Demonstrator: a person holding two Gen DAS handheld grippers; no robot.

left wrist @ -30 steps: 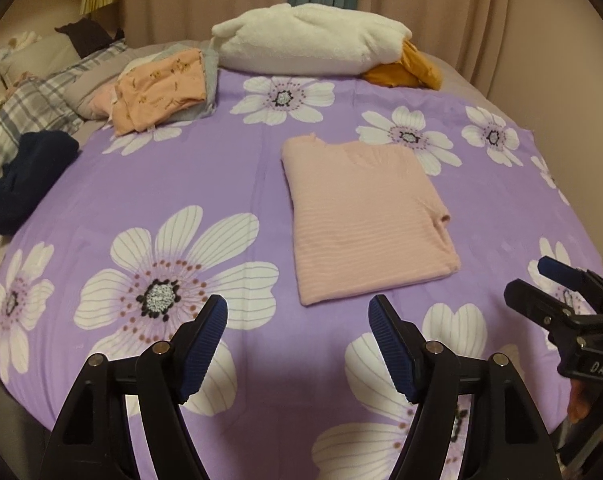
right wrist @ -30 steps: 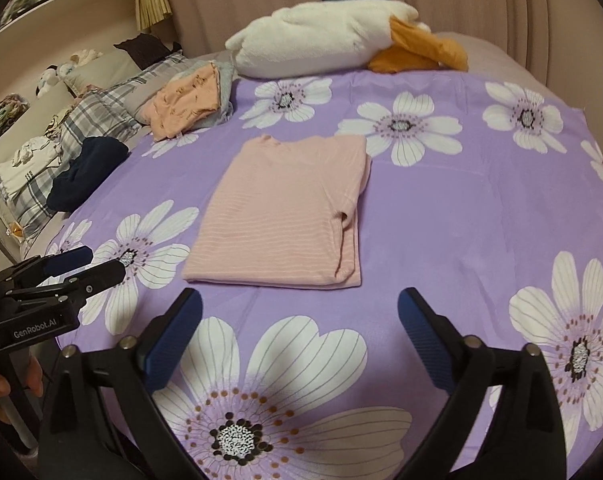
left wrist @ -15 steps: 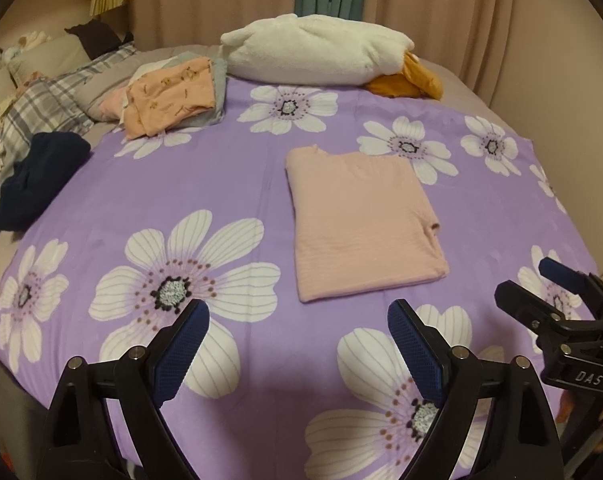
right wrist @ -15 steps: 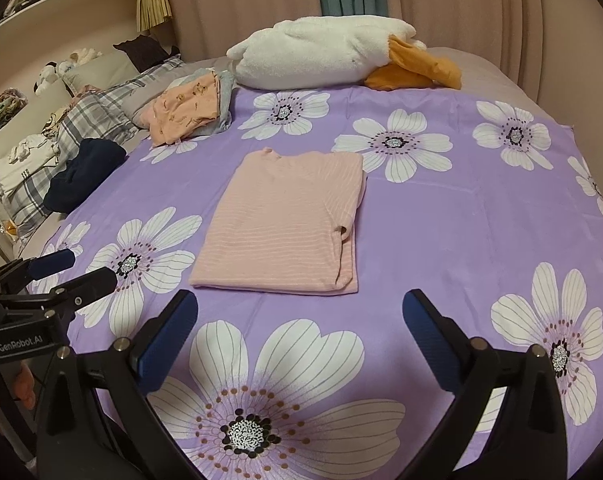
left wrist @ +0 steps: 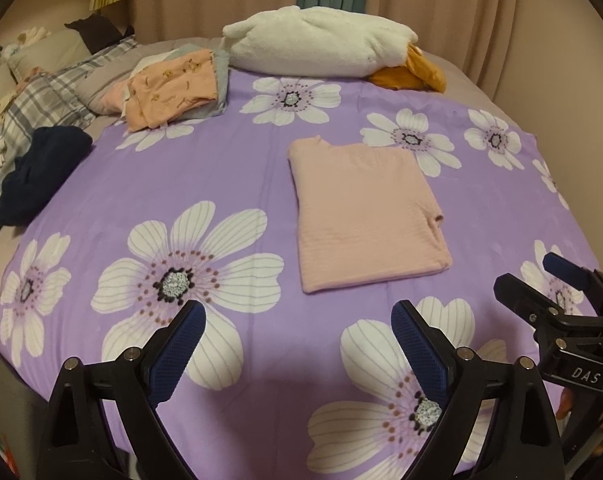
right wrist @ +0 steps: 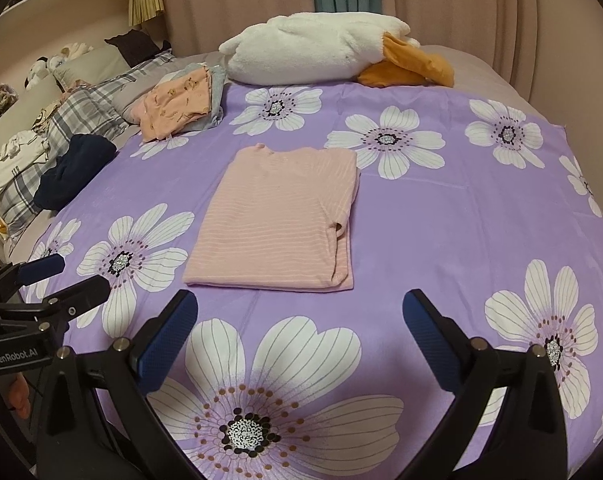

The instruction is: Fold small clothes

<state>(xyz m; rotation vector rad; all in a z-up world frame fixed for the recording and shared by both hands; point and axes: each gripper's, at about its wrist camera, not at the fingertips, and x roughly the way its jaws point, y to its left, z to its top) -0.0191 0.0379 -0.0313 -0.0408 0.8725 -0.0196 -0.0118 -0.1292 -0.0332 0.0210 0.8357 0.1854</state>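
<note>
A pink striped shirt (left wrist: 365, 212) lies folded flat into a rectangle on the purple flowered bedspread (left wrist: 221, 176); it also shows in the right wrist view (right wrist: 277, 220). My left gripper (left wrist: 297, 344) is open and empty, held above the bed's near edge, short of the shirt. My right gripper (right wrist: 297, 332) is open and empty too, just short of the shirt's near hem. Each gripper shows at the edge of the other's view: the right gripper (left wrist: 541, 280) and the left gripper (right wrist: 69, 276).
A stack of folded clothes (left wrist: 173, 84) topped by an orange printed piece sits at the far left. A dark navy garment (left wrist: 41, 172) lies at the left edge. A white plush pillow (left wrist: 317, 44) with orange parts lies at the back. Plaid bedding (right wrist: 73, 120) is left.
Both grippers have drawn back and up from the shirt, and the left jaws have opened wider. The shirt has not moved.
</note>
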